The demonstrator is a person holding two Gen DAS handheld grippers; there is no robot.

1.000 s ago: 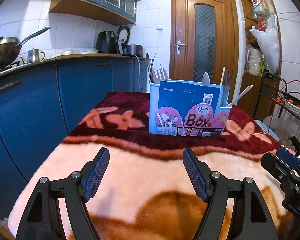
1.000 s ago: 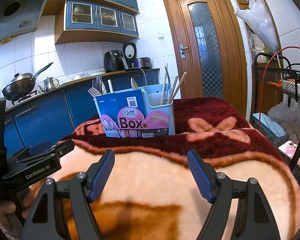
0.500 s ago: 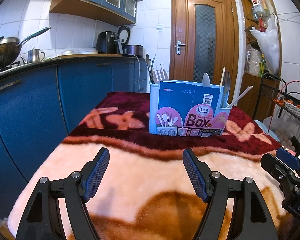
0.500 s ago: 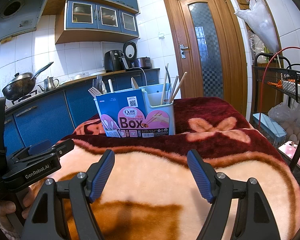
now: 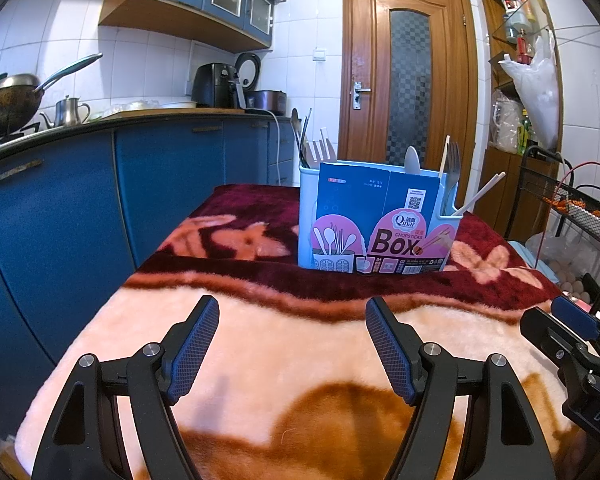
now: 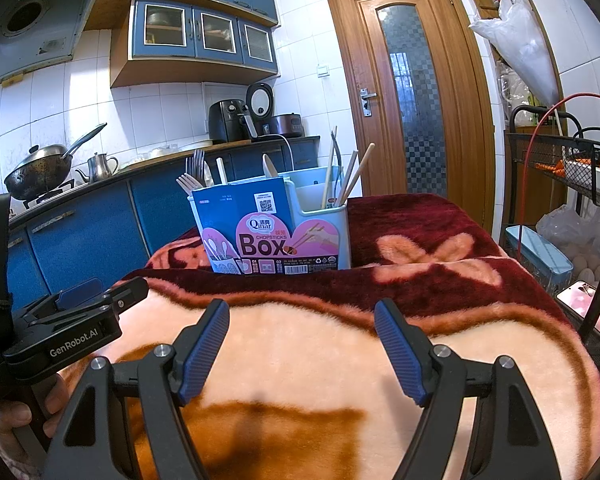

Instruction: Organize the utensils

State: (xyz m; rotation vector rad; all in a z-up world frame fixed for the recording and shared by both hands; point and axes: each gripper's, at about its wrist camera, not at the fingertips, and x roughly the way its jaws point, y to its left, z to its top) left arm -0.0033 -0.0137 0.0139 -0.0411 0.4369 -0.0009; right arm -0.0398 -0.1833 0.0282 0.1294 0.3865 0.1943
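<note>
I hold the left gripper and the right gripper low over the near end of the blanket-covered worktop; the fingers of both stand wide apart and grip nothing.

The utensil box stands upright at the far end of the worktop, well apart from both grippers, with a printed card sleeve around its front. Forks and a spoon stand in its left compartment; chopsticks lean in the right one.

Judgement on handling: the utensils look light, stiff and slim. The chopsticks appear to be wood, though the view is too small to be sure. Metal handles are likely slippery. I would take each one by the exposed upper shaft and lift straight up. The box looks like light plastic and may tip or slide on the soft pile.

Open room is generous between grippers and box. The worktop's left edge drops off beside the blue cabinets; a wire rack crowds the right side.
</note>
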